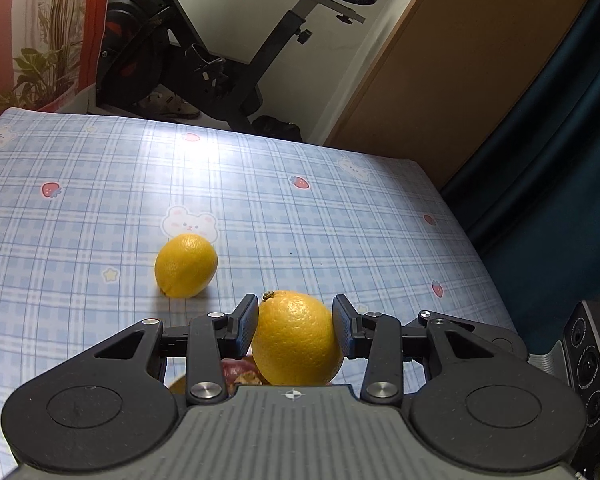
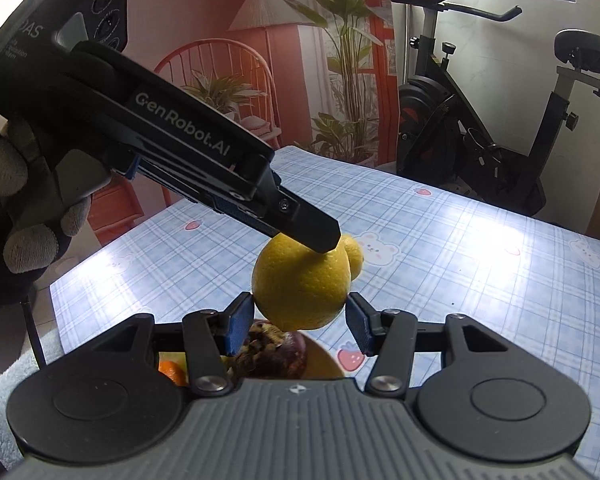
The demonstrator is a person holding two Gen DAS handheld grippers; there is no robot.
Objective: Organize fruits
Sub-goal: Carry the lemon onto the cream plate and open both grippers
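From my left wrist camera, a round yellow-orange citrus fruit lies free on the blue plaid tablecloth with bear and strawberry prints, left of centre and a little farther off. My left gripper is clamped on a second yellow-orange citrus fruit, both pads pressed to its sides, lifted clear of the cloth. Just beneath it I see a dark reddish fruit.

From my right wrist camera, a gloved hand holds the left gripper's handle at far left. The right gripper stands slightly apart, its blue pads flanking the held fruit's underside without clearly pressing it. Below sits a shallow yellow bowl with fruit inside.
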